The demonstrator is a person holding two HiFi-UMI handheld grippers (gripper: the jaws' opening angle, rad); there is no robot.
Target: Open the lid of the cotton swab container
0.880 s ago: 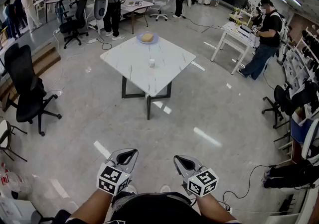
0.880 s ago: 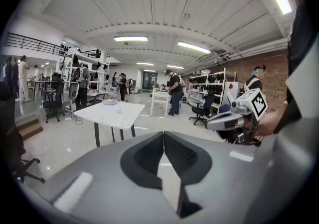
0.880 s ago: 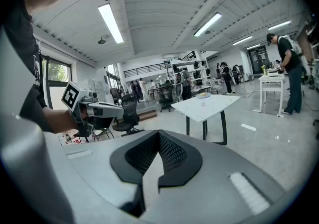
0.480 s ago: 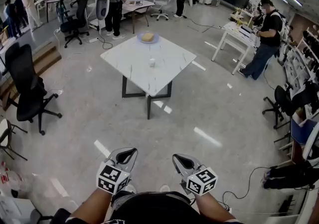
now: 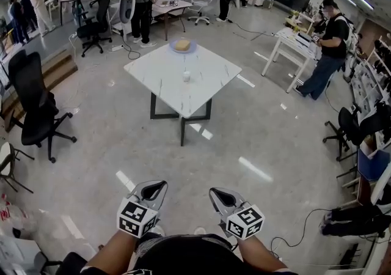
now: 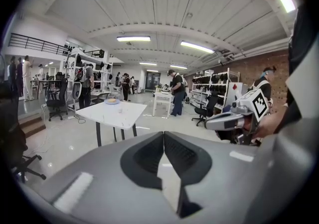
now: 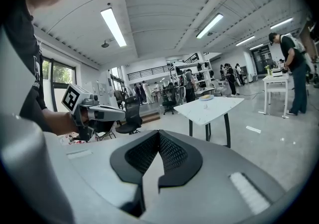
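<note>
Both pairs of jaws are clenched on nothing. In the left gripper view the left gripper (image 6: 163,136) shows its two dark pads meeting at the tips, with only floor seen through the gap lower down. The right gripper view shows the right gripper (image 7: 158,135) the same way, tips pressed together and empty.

In the head view the left gripper (image 5: 156,187) and the right gripper (image 5: 217,193) are held low and close to the person's body, side by side and apart from each other, both aimed forward over open floor.

The cotton swab container (image 5: 186,76) is well apart from both jaws, far ahead of their tips and roughly on the line that runs out between them. It stands near the middle of a white square worktop (image 5: 162,72) that has one corner turned toward the jaws. It appears as a small pale thing standing upright, long axis vertical, top facing up; it is too small to make out the lid.

Beyond the container, at the worktop's far corner from the jaws, sits a plate (image 5: 181,46) with something yellowish on it.

From the left jaws the container (image 6: 120,110) lies ahead and off to their left; from the right jaws it (image 7: 205,106) lies ahead and to their right.
</note>
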